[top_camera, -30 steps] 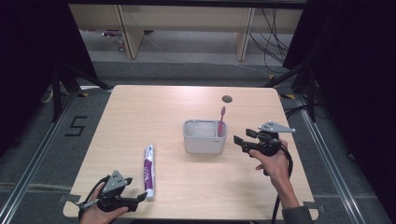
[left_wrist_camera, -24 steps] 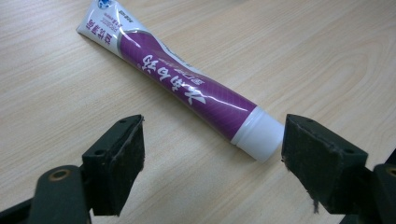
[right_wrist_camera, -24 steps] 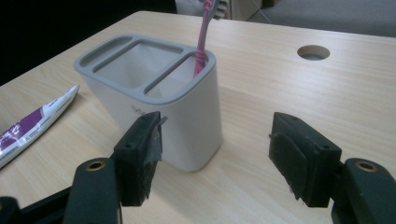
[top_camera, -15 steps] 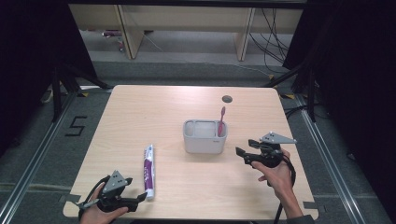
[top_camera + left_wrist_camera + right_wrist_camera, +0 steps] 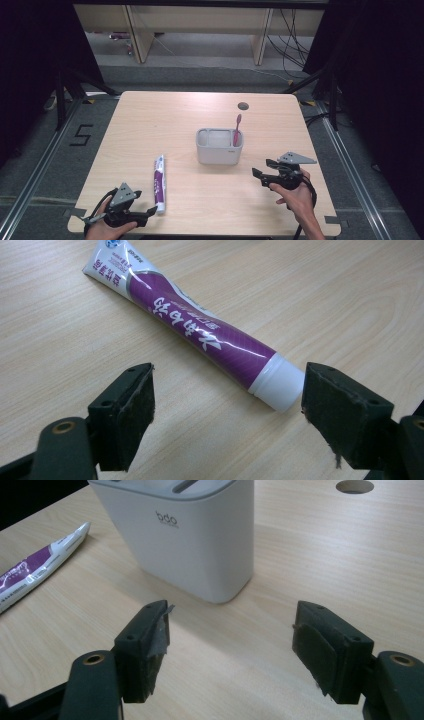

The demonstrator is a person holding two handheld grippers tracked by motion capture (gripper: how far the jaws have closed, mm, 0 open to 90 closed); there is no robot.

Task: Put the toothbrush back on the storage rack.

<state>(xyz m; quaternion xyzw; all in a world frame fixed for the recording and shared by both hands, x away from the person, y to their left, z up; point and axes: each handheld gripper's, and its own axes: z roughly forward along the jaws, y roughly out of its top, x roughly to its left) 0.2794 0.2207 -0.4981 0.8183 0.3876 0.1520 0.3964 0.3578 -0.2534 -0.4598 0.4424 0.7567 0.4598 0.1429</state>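
Note:
A purple and white toothpaste tube lies flat on the table, cap toward the near edge. My left gripper rests at the near left, open, with the tube's white cap just ahead of its right jaw and no pad touching it. A white holder stands mid-table with a pink toothbrush upright in its right slot. My right gripper hovers low to the holder's near right, pointing at it. Its jaws have just been opening and stand open with nothing between them.
A round cable hole sits near the table's far edge, behind the holder. Bare wood spreads between the two grippers. Shelf legs and cables stand on the floor beyond the table.
The right gripper has drawn back from the holder toward the near right and sunk lower. The left gripper, the tube, the holder and the toothbrush have stayed put.

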